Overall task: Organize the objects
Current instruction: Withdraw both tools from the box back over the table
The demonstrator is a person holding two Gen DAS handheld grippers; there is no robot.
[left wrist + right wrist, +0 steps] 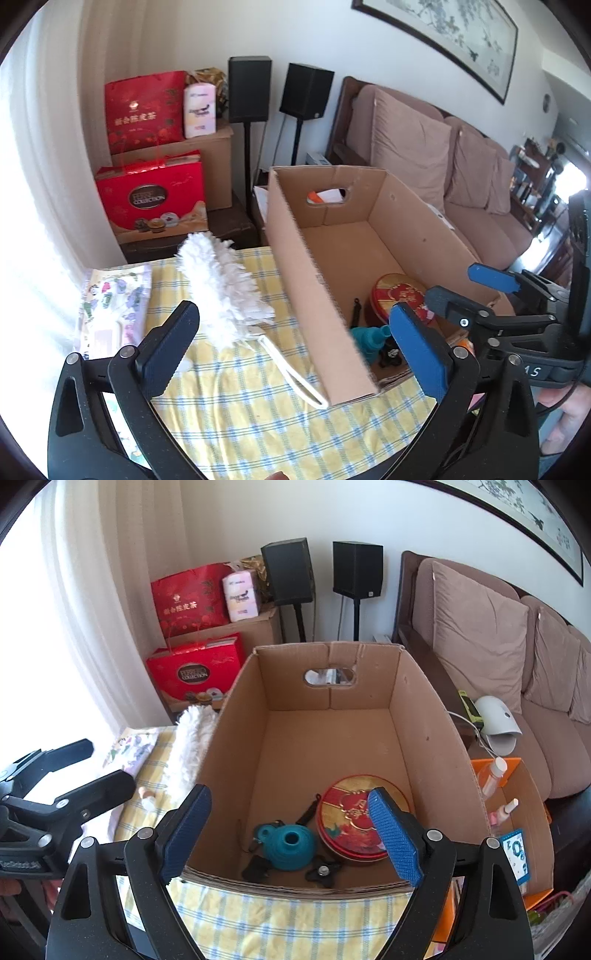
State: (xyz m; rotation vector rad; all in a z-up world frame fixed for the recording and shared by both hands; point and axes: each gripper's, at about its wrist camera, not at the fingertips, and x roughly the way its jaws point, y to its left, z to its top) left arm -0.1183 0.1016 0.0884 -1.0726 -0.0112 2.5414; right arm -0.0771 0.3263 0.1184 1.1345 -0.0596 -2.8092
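Observation:
An open cardboard box (314, 266) (236, 716) stands on the yellow checked tablecloth (240, 406). In its near end lie a red round tin (399, 295) (347, 819), a teal item (365, 338) (291, 843) and black clips with a strap (321, 873). A white fluffy duster (221, 284) (188, 749) lies on the cloth left of the box. My left gripper (295, 339) (92, 766) stands open over the duster's cord and the box's left wall, holding nothing. My right gripper (291, 797) (472, 291) hangs open above the box's near end, also with nothing in it.
A floral packet (110, 302) (129, 746) lies at the table's left edge, with a small bottle (147, 797) near it. Right of the box is an orange-lined carton (517, 794) with bottles. A sofa (498, 657), two speakers (306, 92) and red gift bags (147, 199) stand behind.

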